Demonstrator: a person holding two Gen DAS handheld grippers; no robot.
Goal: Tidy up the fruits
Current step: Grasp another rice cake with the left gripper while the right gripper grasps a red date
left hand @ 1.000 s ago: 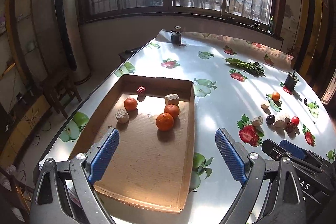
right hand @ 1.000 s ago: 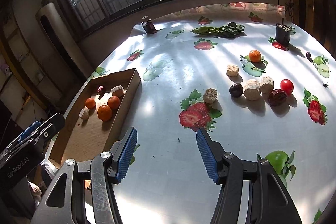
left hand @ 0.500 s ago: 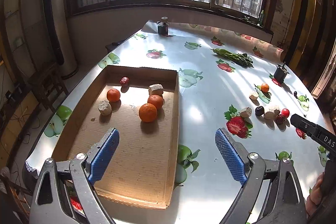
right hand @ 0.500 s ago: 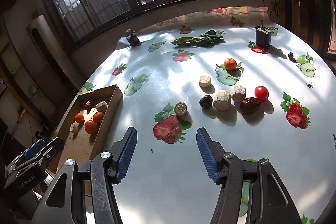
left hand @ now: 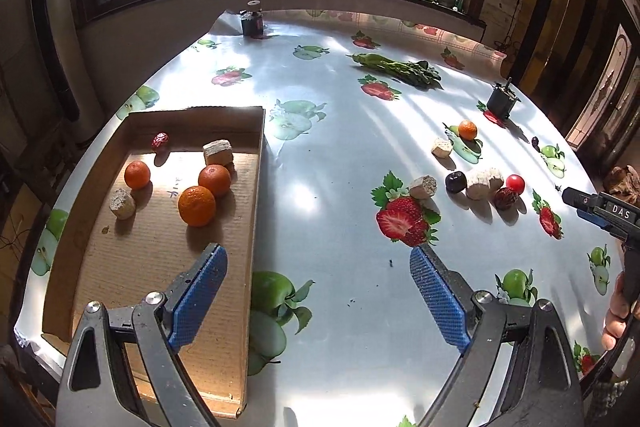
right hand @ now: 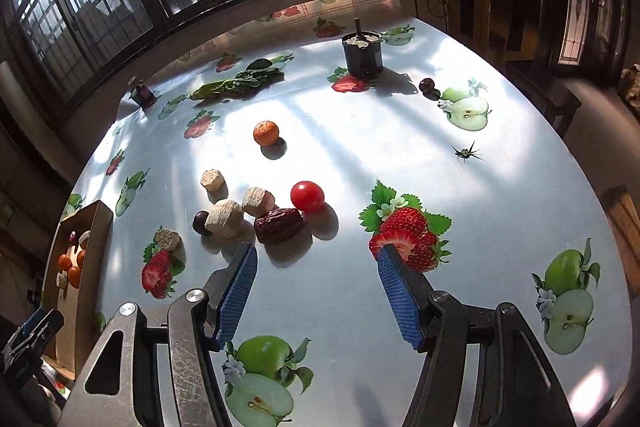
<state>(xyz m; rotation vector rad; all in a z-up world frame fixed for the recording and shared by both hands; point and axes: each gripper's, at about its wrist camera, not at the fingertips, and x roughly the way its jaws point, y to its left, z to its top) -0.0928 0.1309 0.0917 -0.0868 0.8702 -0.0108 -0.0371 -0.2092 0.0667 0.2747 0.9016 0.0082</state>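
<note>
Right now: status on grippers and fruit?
Left gripper and right gripper open, empty. Three oranges in cardboard tray; cherry tomato and date ahead of right gripper. Path unobstructed.

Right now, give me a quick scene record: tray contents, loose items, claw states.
tray: cardboard tray on table's left side
in tray: three oranges, two beige chunks, one red date
loose on table: orange, cherry tomato, date, dark plum, beige chunks
other: greens, black can
left claw: open, empty, beside the tray
right claw: open, empty, jaws just widened, pointing at the loose cluster
</note>
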